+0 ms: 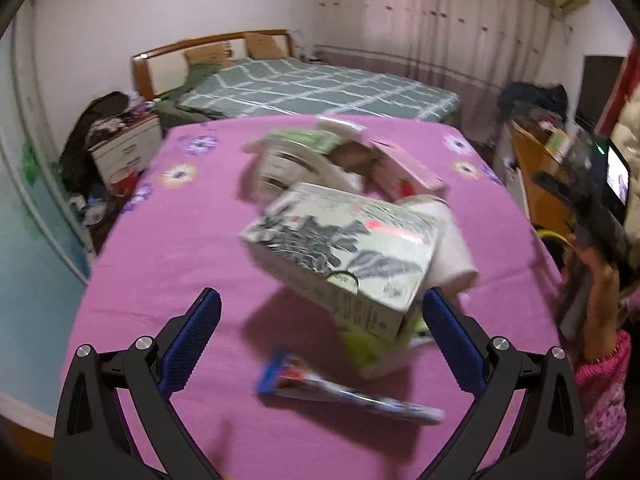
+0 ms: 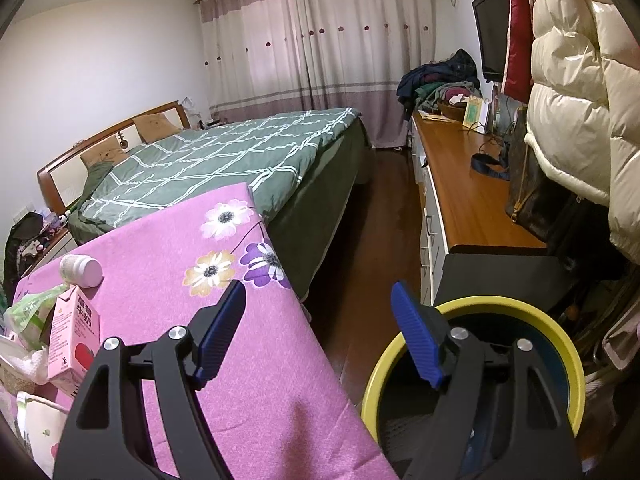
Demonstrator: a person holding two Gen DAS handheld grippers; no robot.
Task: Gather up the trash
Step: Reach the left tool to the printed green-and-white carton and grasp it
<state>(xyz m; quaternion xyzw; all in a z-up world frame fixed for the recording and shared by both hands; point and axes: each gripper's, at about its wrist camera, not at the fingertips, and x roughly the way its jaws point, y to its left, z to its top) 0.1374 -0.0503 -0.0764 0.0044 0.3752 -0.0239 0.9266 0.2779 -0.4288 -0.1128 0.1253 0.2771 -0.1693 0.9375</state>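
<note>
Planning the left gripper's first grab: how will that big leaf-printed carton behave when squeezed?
The leaf-printed carton looks like thin, opened cardboard, so probably light and crushable. It sits tilted on other trash, so it may slide or tip when nudged.

Left gripper and right gripper: black frames, silver screws, blue textured pads; pink patterned sleeve, bare hand.

Pink flowered tablecloth, yellow-rimmed bin

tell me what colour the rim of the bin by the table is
Yellow: the bin rim shows best in the right wrist view, just behind the right gripper.
</note>
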